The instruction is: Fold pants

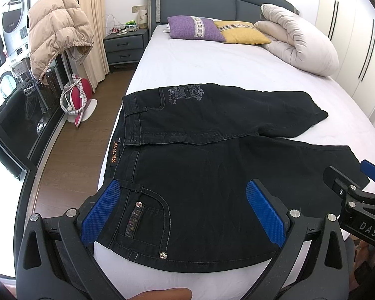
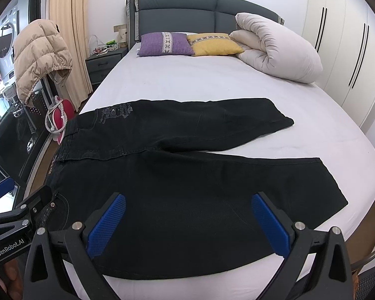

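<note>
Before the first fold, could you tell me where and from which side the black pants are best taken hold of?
I would grip the black pants along the near leg's outer edge: the left gripper at the waistband corner by the pocket, the right gripper further down towards the hem. Come in low from the bed's near side; that edge lies flat, closest to both open grippers, ready to lift over the far leg.

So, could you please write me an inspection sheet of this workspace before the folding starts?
Surface: white-sheeted bed, smooth.
Job's things: black denim pants spread flat, legs splayed apart, unfolded.
Clutter: purple cushion, yellow cushion, rolled cream duvet at the headboard.
Grippers: left hand-held gripper and right hand-held gripper open, over the pants' near edge.
Cables: white cord on the red floor fan.
Surroundings: beige puffer jacket, grey nightstand, white wardrobe.
</note>
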Demonstrator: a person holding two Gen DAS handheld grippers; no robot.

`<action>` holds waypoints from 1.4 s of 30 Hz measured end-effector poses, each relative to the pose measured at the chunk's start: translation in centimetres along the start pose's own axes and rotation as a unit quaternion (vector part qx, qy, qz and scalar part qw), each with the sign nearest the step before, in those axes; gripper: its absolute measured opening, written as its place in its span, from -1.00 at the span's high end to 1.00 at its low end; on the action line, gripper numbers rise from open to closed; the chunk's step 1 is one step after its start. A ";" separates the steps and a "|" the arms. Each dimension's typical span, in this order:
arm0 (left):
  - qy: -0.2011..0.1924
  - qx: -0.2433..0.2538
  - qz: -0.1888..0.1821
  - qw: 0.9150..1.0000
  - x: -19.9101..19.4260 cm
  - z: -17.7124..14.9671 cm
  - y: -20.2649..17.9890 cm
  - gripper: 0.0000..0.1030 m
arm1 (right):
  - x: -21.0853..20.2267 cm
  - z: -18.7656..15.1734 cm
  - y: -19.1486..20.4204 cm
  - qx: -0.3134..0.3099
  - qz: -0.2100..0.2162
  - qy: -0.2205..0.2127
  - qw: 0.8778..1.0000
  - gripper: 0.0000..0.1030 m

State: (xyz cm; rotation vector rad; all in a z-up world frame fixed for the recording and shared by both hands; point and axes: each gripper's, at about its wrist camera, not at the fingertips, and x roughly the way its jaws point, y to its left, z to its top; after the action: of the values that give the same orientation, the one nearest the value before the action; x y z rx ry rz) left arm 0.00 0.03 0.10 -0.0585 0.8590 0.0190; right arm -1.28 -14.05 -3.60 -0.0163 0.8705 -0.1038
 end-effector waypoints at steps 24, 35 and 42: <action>0.001 -0.001 -0.001 1.000 0.3 -0.8 0.2 -1.00 | 0.0 -0.4 0.1 -0.002 0.000 0.002 1.000 -1.00; 0.001 0.000 0.000 1.000 0.3 -0.6 0.2 -1.00 | 0.0 -0.5 0.1 -0.001 0.001 0.003 1.000 -1.00; 0.001 0.000 -0.001 1.000 0.3 -0.7 0.2 -1.00 | 0.0 -0.5 0.1 -0.001 0.001 0.004 1.000 -1.00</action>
State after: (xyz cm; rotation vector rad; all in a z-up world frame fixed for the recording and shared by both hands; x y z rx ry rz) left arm -0.29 0.19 -0.60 -0.0601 0.8619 0.0180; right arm -1.64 -13.97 -3.95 -0.0177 0.8782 -0.1010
